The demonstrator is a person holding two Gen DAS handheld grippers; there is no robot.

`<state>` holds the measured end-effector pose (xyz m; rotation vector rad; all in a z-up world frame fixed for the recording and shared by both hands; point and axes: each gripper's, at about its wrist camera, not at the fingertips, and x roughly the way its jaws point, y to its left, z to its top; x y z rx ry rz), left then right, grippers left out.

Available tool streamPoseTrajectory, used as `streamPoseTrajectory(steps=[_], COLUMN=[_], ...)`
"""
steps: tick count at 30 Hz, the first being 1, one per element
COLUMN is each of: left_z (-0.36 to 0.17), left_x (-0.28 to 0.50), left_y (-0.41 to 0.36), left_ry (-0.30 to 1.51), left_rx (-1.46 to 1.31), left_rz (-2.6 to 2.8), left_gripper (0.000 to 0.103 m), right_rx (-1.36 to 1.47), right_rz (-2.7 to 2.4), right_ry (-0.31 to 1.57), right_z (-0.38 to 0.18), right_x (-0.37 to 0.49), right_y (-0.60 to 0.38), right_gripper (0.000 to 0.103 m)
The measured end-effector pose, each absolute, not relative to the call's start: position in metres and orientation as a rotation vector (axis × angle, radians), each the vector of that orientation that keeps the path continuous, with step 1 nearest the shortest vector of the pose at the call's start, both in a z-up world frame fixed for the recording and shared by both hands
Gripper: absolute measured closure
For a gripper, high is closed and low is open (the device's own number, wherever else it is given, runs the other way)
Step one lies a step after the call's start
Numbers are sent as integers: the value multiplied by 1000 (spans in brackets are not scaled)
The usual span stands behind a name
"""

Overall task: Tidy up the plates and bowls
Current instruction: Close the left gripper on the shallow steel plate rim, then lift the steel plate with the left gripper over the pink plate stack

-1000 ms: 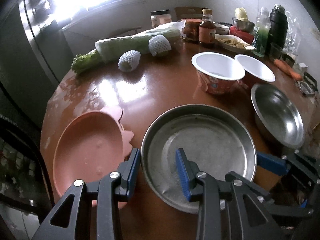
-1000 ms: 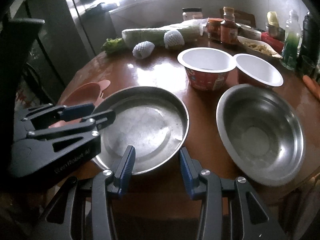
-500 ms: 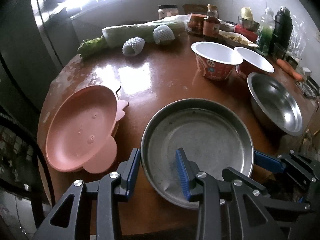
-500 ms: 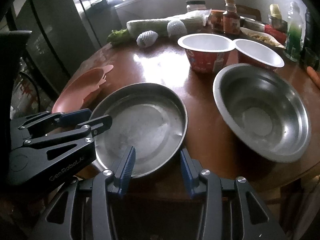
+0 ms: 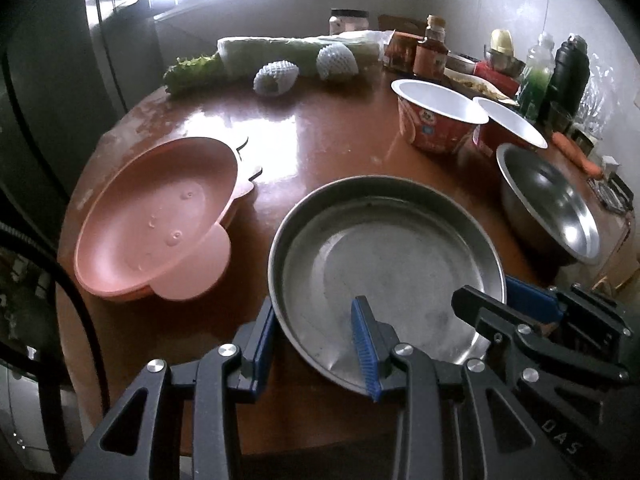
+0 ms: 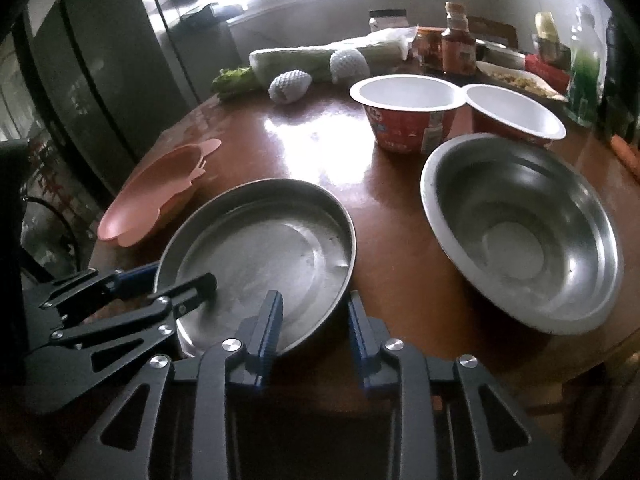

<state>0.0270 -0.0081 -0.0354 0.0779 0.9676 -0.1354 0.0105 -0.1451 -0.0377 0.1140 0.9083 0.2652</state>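
Note:
A shallow steel pan (image 5: 384,256) (image 6: 264,256) sits at the near edge of the round brown table (image 5: 332,136). My left gripper (image 5: 314,344) is open and straddles the pan's near left rim, one finger inside, one outside. My right gripper (image 6: 314,332) is open and straddles the pan's near right rim the same way. A pink plate (image 5: 156,216) (image 6: 156,192) lies left of the pan. A deep steel bowl (image 5: 548,204) (image 6: 524,232) stands to the right. Two white-lined red paper bowls (image 5: 440,116) (image 6: 408,108) stand behind.
At the back lie a wrapped cabbage (image 5: 296,56), two foam-netted fruits (image 5: 276,80), jars and bottles (image 5: 430,48). A carrot (image 5: 576,152) lies at far right. A dark cabinet (image 5: 44,80) stands left of the table.
Both grippers have pulled back and risen slightly, then closed in over the pan's near rim. The pink plate shows more fully on the left.

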Motion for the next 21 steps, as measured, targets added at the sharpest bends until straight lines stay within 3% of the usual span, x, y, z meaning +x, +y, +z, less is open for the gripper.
streamPoseTrajectory(steps=[12,21], left_z=[-42,-14], left_x=[18,11], left_y=[-8,-9], left_ry=[918,872], left_rx=[65,79], left_rz=[-129,-129], left_gripper=[67,67], right_rx=[82,81], right_rz=[266,270], right_ry=[865,819], right_z=[-32,-15], right_x=[8,0], right_y=[-143,-146], right_gripper=[71,71])
